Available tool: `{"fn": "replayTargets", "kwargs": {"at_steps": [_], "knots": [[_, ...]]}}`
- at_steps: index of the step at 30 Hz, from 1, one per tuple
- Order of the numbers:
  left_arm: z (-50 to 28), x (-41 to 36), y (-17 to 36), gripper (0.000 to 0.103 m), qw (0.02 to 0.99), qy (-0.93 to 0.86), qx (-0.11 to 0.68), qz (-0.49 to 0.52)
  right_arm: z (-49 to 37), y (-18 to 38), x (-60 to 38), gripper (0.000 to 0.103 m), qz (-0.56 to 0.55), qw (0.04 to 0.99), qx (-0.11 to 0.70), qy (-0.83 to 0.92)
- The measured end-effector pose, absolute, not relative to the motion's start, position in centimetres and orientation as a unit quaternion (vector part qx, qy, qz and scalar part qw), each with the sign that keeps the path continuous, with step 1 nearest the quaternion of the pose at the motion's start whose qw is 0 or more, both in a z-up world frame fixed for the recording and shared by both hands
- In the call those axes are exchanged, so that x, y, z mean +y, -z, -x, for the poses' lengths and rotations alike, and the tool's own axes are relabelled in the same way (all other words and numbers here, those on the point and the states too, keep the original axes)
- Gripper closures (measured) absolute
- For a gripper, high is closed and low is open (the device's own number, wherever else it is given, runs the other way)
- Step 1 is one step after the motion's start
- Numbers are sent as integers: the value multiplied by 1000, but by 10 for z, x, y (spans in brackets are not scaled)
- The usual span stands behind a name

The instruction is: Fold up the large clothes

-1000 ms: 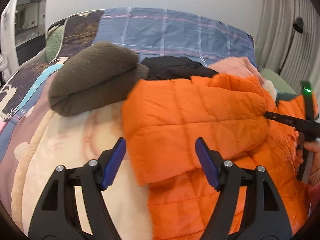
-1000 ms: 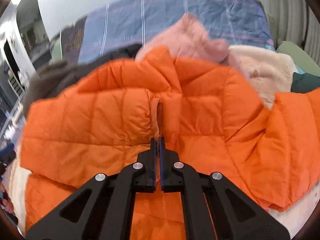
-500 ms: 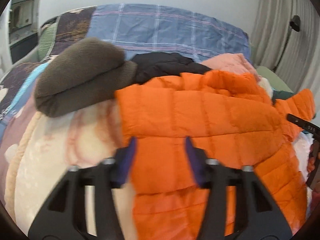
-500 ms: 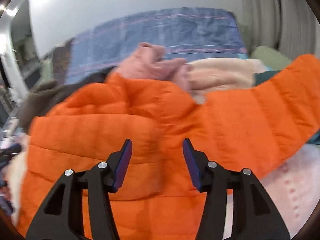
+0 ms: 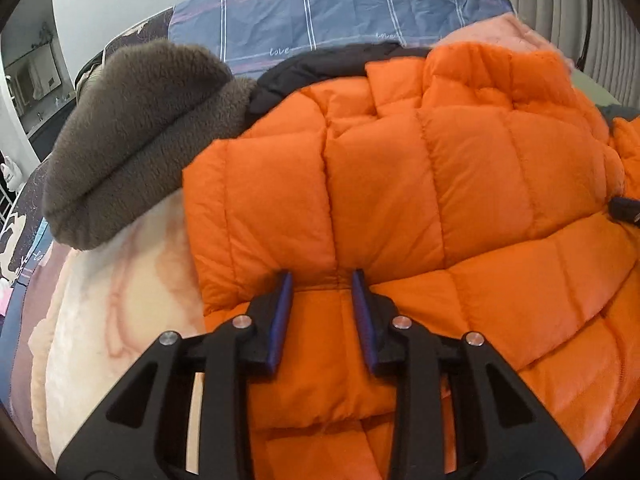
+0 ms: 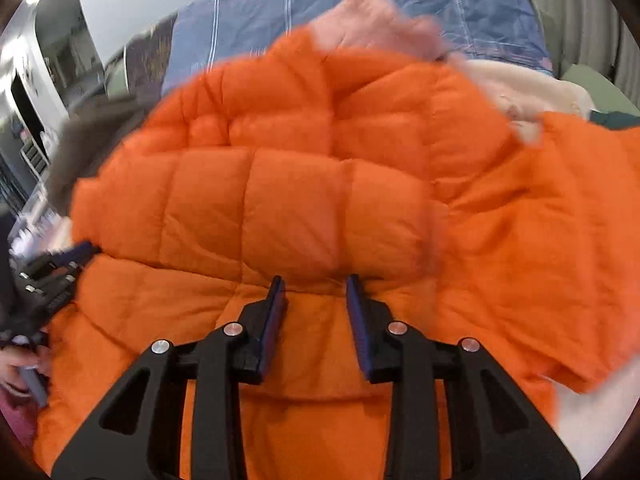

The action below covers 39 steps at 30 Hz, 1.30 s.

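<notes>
The orange puffer jacket [image 5: 400, 184] lies on the bed, its folded sleeve across the body. Its left edge ends on the cream blanket [image 5: 120, 300], where bare room remains. A brown fleece [image 5: 132, 136] sits just beside this edge, a black garment [image 5: 320, 64] behind. The plaid sheet [image 5: 340, 12] shows the word "love". The left gripper [image 5: 322, 284] has its jaws partly apart, tips at the sleeve's lower edge, holding nothing. The right gripper [image 6: 316, 286] is likewise partly apart over the jacket.
</notes>
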<state>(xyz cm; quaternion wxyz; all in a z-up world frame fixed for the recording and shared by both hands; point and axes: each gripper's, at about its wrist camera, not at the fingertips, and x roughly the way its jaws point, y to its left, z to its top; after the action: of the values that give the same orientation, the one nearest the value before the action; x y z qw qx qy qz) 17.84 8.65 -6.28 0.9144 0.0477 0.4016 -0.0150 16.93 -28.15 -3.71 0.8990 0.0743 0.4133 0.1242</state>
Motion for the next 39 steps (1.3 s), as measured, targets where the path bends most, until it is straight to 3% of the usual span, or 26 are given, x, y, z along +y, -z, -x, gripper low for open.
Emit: {"fn": "replayTargets", "kwargs": {"at_steps": [7, 9, 10, 11, 15, 16, 22, 24, 26, 27, 32, 37, 39], "knots": [[-157, 57, 0, 56, 933, 121, 340, 5, -133, -31, -483, 67, -224, 925, 300, 56], [-156, 34, -3, 49, 928, 161, 336, 5, -121, -34, -527, 55, -265, 919, 281, 83], [-157, 23, -1, 48, 925, 175, 338, 3, -114, -34, -548, 46, -277, 915, 274, 103], [-158, 12, 4, 46, 921, 186, 343, -4, -108, -32, -559, 44, -282, 913, 271, 118], [-177, -28, 59, 43, 891, 188, 412, -37, -100, -15, -601, 43, -325, 893, 269, 157], [-179, -31, 69, 42, 892, 180, 413, -43, -101, -7, -612, 38, -353, 883, 269, 155], [-175, -35, 74, 41, 897, 179, 402, -44, -113, 14, -621, 37, -428, 860, 242, 134], [-172, -33, 74, 41, 897, 181, 401, -37, -115, 8, -620, 59, -440, 863, 215, 124], [-172, -31, 77, 41, 898, 184, 399, -30, -112, -4, -613, 90, -453, 865, 186, 110], [-172, -29, 77, 40, 898, 186, 399, -24, -111, -10, -608, 94, -455, 868, 174, 99], [-172, -17, 74, 40, 895, 197, 401, 2, -126, -69, -533, 98, -389, 909, 147, -4], [-170, 6, 66, 39, 892, 200, 403, 55, -148, -91, -404, 98, -296, 924, 184, -160], [-167, 22, 58, 31, 886, 205, 405, 97, -150, -88, -352, 98, -247, 922, 208, -214]]}}
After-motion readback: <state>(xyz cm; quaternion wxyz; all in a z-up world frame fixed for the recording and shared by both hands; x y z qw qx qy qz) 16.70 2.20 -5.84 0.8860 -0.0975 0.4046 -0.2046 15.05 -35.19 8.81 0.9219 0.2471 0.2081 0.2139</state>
